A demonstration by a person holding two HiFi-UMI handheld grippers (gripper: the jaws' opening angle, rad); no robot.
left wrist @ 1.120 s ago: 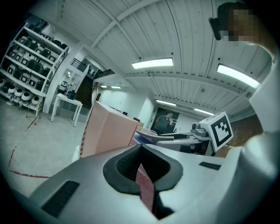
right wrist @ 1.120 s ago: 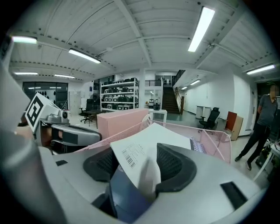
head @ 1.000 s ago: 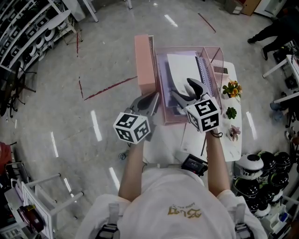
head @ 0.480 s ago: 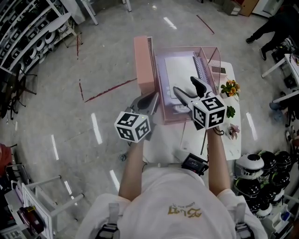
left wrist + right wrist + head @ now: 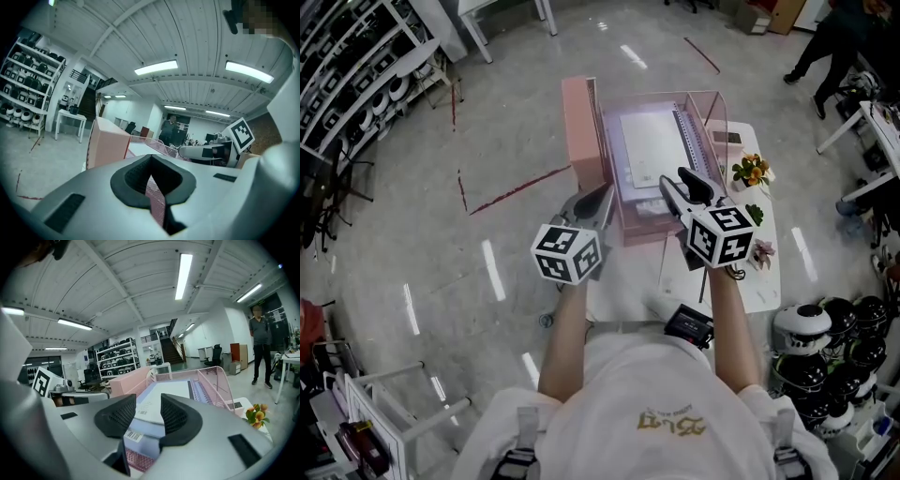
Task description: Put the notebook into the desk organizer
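Notebook [image 5: 649,142] flat in organizer [image 5: 639,234], head view

We see a glossy grey floor [image 5: 487,122] with a red streak [image 5: 520,180] at ten o'clock, stocked shelving [image 5: 356,70] at eleven, and long strip lights [image 5: 183,275] across the ribbed ceiling [image 5: 122,277].

- A white table [image 5: 765,287] is seen beneath and to the right of the right gripper [image 5: 672,176].
- A pink mesh desk organizer [image 5: 639,232] is set on it, just ahead of and under that claw.
- Small artificial flowers [image 5: 751,172] are placed to the claw's right.
- A black device [image 5: 688,326] is laid well behind the claw.
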